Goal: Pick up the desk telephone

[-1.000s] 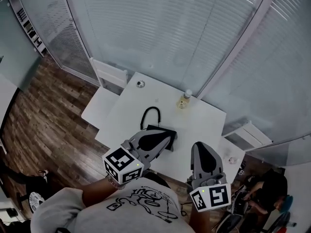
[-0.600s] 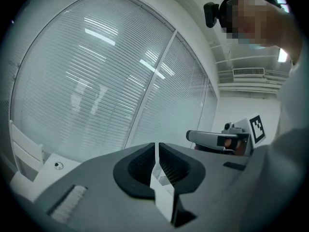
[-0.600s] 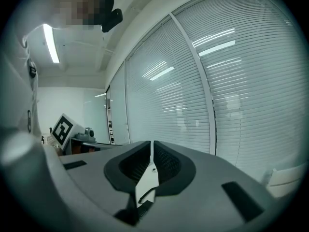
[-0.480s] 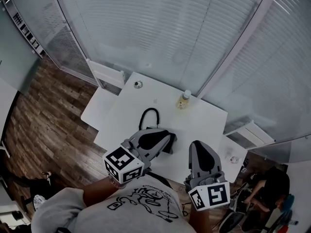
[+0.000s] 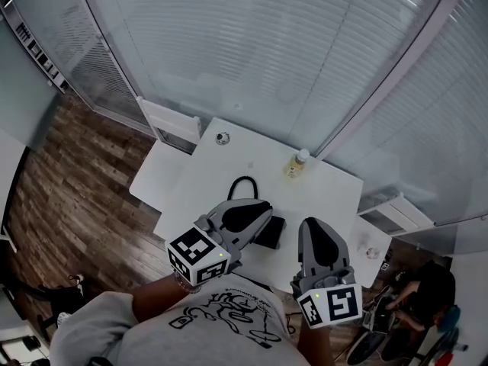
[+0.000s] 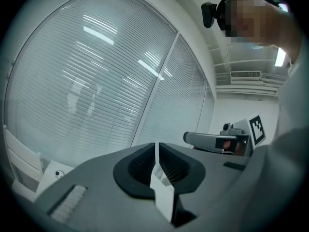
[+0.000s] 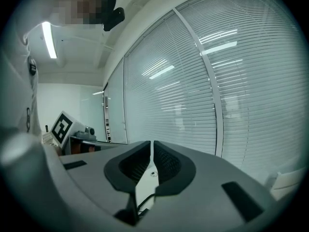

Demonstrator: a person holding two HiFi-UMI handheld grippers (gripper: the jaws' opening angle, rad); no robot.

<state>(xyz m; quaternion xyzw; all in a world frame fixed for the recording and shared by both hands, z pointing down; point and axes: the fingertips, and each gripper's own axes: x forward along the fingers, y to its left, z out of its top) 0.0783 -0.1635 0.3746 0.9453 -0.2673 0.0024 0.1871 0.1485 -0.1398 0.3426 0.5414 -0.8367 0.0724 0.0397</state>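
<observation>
Slatted glass walls (image 5: 252, 44) meet in a corner behind the white table (image 5: 320, 197); wood floor (image 5: 69, 181) lies open to its left, with a white side table (image 5: 156, 175) just beside that edge; the desk telephone (image 5: 271, 232) sits toward the table's near edge, mostly hidden under the left gripper (image 5: 261, 209), so its long axis cannot be told; its black cord (image 5: 242, 181) loops toward the walls; the right gripper (image 5: 313, 226) hangs just right of it, apart; both claws are clenched on nothing; a bottle (image 5: 296, 164) stands by the far edge, a small round thing (image 5: 222, 137) at the far left corner; only the right gripper view catches the cord through its jaw gap.
</observation>
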